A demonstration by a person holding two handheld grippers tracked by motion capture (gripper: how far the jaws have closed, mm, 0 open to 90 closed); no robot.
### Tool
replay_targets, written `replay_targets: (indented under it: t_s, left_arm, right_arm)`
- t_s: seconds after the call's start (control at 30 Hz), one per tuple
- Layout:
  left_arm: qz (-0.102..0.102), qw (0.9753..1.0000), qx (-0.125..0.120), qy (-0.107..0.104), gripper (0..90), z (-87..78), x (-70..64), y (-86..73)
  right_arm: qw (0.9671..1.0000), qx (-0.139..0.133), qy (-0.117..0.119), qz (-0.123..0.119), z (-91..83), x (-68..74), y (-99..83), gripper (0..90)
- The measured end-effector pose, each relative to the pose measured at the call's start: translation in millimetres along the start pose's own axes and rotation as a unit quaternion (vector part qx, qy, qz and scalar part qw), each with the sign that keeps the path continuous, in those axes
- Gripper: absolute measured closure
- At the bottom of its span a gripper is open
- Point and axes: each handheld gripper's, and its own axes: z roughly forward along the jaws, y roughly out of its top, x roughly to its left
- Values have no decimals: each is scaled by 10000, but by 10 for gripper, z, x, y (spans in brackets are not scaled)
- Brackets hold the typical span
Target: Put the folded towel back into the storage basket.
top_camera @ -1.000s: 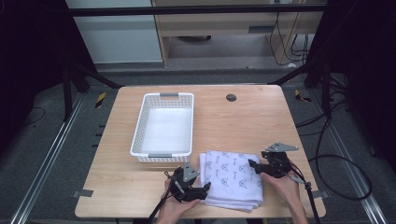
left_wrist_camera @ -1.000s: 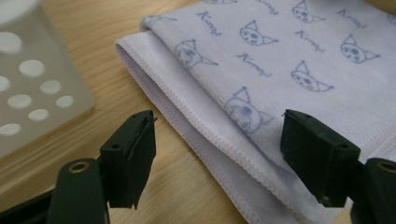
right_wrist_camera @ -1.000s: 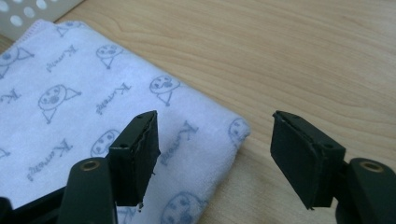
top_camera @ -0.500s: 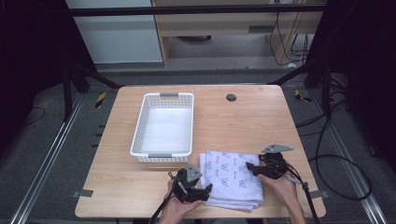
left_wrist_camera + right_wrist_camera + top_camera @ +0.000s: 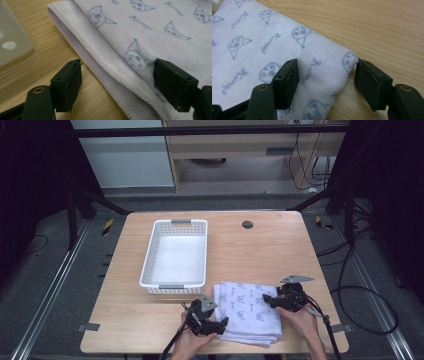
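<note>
Toward the table's (image 5: 120,320) left side, back from its near edge, stands the white basket (image 5: 175,254), empty, its near end just beside the folded towel (image 5: 247,312). That towel, white with small blue cat faces, lies flat at the near edge, right of the middle.

My left tool (image 5: 212,324) sits at the towel's near-left edge. In the left gripper view its jaws stand apart (image 5: 117,77), one over bare wood, the other over the printed top, with the stitched hems of the stacked layers between them. My right tool (image 5: 274,302) is at the towel's right edge. In the right gripper view its jaws are also apart (image 5: 327,77), straddling the rounded folded corner, one on the cloth and one just off it over the wood. Neither is clamped on anything yet.

The risk, as I judge it, is on the left: several hems lie there, and closing shallow could catch the top layer alone, so the fold would peel open when lifted. On the right, the corner sits near the jaw's edge and could slip out.
</note>
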Motion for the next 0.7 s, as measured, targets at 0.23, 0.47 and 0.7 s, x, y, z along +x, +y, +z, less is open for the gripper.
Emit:
replay_targets:
  t_s: [0.23, 0.47, 0.7]
  left_arm:
    - [-40, 9999, 38, -90, 232, 26, 16, 6]
    - [31, 9998, 72, -208, 293, 29, 5, 22]
    - [16, 9989, 93, -449, 448, 25, -11, 35]
  right_arm:
    - [9999, 3, 119, 64, 6, -11, -8, 406]
    - [9997, 31, 211, 110, 4, -5, -6, 471]
    - [9989, 71, 374, 283, -1, 4, -1, 575]
